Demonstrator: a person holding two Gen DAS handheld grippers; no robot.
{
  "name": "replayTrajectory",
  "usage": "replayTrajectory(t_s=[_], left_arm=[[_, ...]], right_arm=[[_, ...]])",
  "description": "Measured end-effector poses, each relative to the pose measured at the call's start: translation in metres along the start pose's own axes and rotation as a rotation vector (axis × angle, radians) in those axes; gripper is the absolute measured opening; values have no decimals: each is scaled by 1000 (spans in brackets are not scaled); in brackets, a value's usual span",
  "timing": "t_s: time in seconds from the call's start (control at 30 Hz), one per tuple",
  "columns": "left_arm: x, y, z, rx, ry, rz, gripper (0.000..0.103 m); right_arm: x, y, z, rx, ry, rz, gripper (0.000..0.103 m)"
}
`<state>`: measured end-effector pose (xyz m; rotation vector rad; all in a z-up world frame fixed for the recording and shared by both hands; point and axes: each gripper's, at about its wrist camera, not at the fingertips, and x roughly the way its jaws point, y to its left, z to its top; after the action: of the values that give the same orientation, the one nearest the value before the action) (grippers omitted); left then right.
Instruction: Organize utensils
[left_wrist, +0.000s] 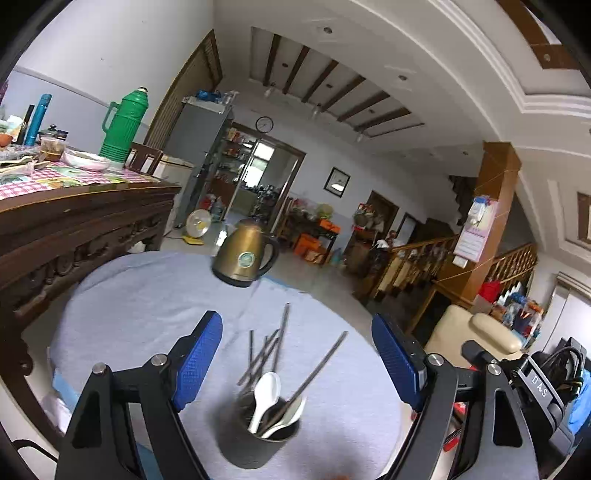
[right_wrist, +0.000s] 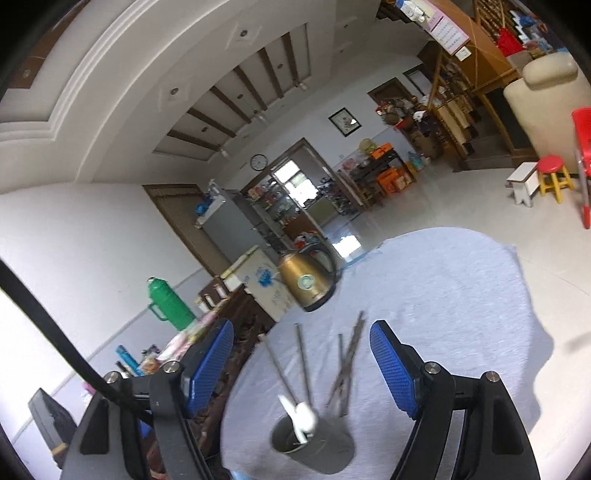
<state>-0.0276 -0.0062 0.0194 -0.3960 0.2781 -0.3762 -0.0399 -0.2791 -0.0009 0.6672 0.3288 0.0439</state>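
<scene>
Nearest, the left gripper (left_wrist: 297, 354) stands wide open with nothing between its blue pads, and the right gripper (right_wrist: 301, 363) is likewise spread and empty. Just beyond them a dark cylindrical metal holder (left_wrist: 264, 439) stands on the round worktop with a pale blue cloth (left_wrist: 147, 302), holding grey metal chopsticks (left_wrist: 317, 369) and white ceramic spoons (left_wrist: 264, 395). Farther back sits a bronze electric kettle (left_wrist: 243, 256).

Tiled floor (right_wrist: 461, 206), coffered ceiling (left_wrist: 332, 85)

Dark utensil holder (left_wrist: 258, 439) upright on cloth, metal chopsticks (left_wrist: 280, 343), white spoons (left_wrist: 266, 395) inside
</scene>
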Motion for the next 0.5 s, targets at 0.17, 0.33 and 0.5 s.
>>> replayTrajectory(t_s=[0.17, 0.33, 0.5], left_arm=[[16, 13, 1, -101, 5, 34, 84], [34, 37, -5, -242, 78, 19, 84], [53, 47, -21, -312, 196, -17, 84]], right_arm=[[-1, 14, -10, 45, 2, 79, 79], [1, 25, -14, 99, -1, 151, 79], [10, 30, -19, 141, 17, 177, 79]])
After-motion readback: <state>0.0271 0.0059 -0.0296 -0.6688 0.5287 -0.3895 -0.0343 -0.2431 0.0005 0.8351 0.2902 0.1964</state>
